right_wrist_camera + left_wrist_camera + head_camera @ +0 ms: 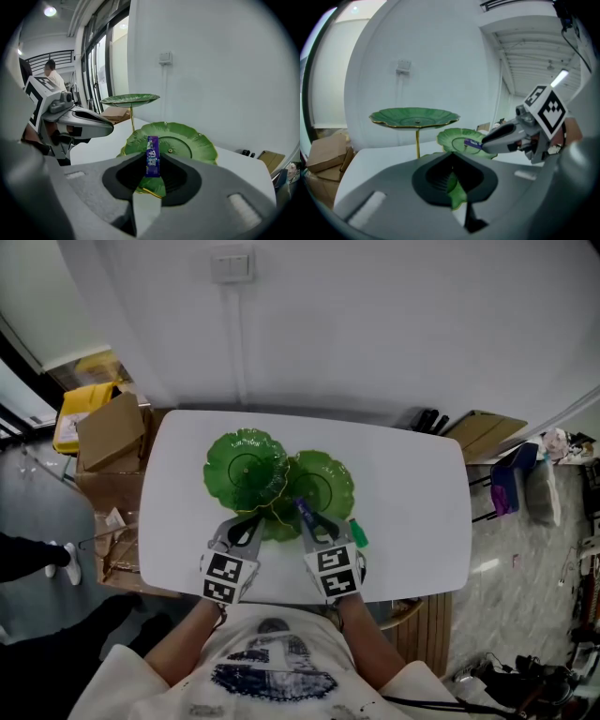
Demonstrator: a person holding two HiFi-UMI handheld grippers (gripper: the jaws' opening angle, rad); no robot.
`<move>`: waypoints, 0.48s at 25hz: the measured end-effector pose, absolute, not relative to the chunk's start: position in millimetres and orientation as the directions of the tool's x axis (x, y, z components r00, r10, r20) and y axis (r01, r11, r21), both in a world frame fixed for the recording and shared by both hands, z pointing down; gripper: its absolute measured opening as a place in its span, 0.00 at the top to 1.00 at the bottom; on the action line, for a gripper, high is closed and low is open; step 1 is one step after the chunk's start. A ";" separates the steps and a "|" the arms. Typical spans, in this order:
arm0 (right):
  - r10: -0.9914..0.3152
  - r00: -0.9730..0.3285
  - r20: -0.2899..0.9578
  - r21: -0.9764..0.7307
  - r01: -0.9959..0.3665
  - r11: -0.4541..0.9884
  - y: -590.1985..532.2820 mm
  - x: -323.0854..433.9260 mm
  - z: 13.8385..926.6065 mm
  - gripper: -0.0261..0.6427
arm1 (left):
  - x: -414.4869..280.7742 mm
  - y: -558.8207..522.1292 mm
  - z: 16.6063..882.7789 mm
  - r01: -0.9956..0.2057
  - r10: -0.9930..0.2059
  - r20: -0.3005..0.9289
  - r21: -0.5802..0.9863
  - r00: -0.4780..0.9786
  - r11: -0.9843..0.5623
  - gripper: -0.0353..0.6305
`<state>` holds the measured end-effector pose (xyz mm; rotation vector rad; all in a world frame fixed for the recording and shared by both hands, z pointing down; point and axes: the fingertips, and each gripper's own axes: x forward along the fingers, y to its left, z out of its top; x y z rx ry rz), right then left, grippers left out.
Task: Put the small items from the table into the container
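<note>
A green lotus-leaf stand with gold rims stands on the white table (412,493). It has a tall tier (246,465) (415,116) (130,99), a lower tier (323,482) (454,138) (180,140) and a small low leaf (277,526). My right gripper (302,510) (152,164) is shut on a purple gum packet (152,157) (472,144), held upright over the near rim of the lower tier. My left gripper (263,517) (451,157) (111,127) is shut just left of it, by the low leaf, and holds nothing that I can see. A small green packet (358,533) lies on the table to the right.
Cardboard boxes (108,427) and a yellow bin (80,409) stand off the table's left side. A blue chair (511,486) and clutter are at the right. A person (51,75) stands far left by the windows. The wall (375,324) rises right behind the table.
</note>
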<state>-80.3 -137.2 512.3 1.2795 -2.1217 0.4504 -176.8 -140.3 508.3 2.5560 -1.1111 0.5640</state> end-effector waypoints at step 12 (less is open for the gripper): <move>-0.662 -0.324 0.676 0.035 -0.883 0.468 -147.7 -86.9 520.6 0.83 | -178.9 -147.5 510.1 -0.735 -0.620 0.460 0.114 0.636 -0.669 0.96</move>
